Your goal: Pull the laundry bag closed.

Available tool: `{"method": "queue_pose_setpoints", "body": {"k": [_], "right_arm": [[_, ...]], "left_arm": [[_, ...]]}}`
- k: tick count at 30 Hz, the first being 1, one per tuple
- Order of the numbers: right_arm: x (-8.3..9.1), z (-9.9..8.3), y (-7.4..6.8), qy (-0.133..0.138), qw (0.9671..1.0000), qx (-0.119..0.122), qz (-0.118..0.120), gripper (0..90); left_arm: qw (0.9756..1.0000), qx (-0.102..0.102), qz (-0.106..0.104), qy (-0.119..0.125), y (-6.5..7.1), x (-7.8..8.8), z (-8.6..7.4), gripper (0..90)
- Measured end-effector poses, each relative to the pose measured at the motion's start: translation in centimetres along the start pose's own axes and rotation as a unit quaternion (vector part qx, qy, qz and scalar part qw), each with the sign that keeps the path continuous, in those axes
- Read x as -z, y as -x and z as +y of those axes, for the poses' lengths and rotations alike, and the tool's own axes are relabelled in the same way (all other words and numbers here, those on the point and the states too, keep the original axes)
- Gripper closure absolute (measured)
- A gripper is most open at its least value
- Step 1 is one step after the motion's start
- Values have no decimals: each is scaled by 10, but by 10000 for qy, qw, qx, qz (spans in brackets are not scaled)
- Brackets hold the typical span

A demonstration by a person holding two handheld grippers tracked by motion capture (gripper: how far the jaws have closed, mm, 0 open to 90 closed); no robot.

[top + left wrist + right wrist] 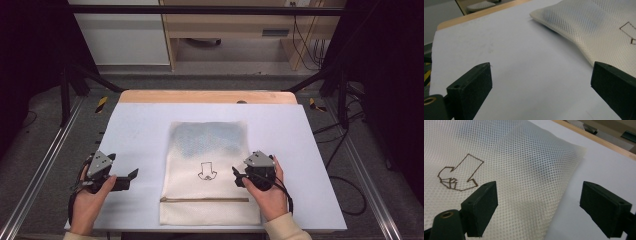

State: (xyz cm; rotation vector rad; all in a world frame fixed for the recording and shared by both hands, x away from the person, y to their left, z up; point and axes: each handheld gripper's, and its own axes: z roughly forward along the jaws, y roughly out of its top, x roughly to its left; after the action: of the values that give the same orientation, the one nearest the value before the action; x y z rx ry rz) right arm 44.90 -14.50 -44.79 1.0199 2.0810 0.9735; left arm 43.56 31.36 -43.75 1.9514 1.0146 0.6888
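On the left side of the bench (140,130), near its front edge, the left gripper (131,176) rests low over the bare white surface with its jaws spread wide and nothing between them. It points toward the mesh bag (209,170), whose left edge lies just beside it but apart.

The bag lies flat in the middle of the bench, running from mid-depth to the front edge, with a zipper (204,199) across its near end and something bluish showing through the mesh at its far end.

At the bag's right edge, the right gripper (236,177) is also released, jaws wide; in the right gripper view one jaw hangs over the mesh and the other over the bench, straddling the edge.

To grip well, I judge each claw should go low, bracket a bag edge squarely and pinch both mesh layers, not the contents.
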Motion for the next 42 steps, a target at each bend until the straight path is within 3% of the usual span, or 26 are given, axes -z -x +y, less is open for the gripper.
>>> {"method": "queue_pose_setpoints", "body": {"k": [5, 9, 13, 17, 19, 22, 26, 28, 31, 35, 36, 39, 42], "right_arm": [[-1, 3, -12, -128, 9996, 240, 123, 112], [-2, 6, -19, -184, 9990, 340, 231, 115], [-4, 17, -31, -190, 9978, 476, 411, 173], [-10, 29, -37, -213, 9958, 622, 634, 173], [-14, 36, -40, -169, 9949, 691, 714, 174], [-17, 45, -43, -197, 9937, 786, 774, 181], [-20, 58, -52, -53, 9917, 900, 918, 228], [-20, 68, -58, 17, 9892, 971, 1095, 275], [-17, 79, -66, 74, 9860, 1084, 1261, 312], [-13, 92, -77, 104, 9822, 1212, 1433, 330], [-11, 101, -85, 121, 9785, 1290, 1607, 373], [-13, 111, -97, 37, 9737, 1447, 1760, 385], [-22, 120, -111, -229, 9683, 1510, 1975, 379]], "left_arm": [[9996, -78, 36, -268, 4, 9, -10, 37], [9993, -180, 94, -300, 5, 12, -12, 37], [9995, -147, 108, -268, -3, 6, -14, 39], [9994, -137, 127, -286, -11, 1, -16, 41], [9997, -48, 165, -187, -22, -3, -14, 42], [9996, 58, 243, -130, -26, -5, -13, 47], [9992, 61, 233, -328, -27, -5, -17, 47], [9988, 60, 259, -401, -26, 0, -19, 47], [9988, 193, 279, -350, -26, 4, -20, 47], [9990, 186, 301, -289, -25, 5, -19, 47], [9991, 171, 295, -267, -25, 5, -19, 47], [9988, 197, 288, -329, -22, 5, -20, 47], [9986, 267, 293, -361, -19, 8, -21, 47]]}}
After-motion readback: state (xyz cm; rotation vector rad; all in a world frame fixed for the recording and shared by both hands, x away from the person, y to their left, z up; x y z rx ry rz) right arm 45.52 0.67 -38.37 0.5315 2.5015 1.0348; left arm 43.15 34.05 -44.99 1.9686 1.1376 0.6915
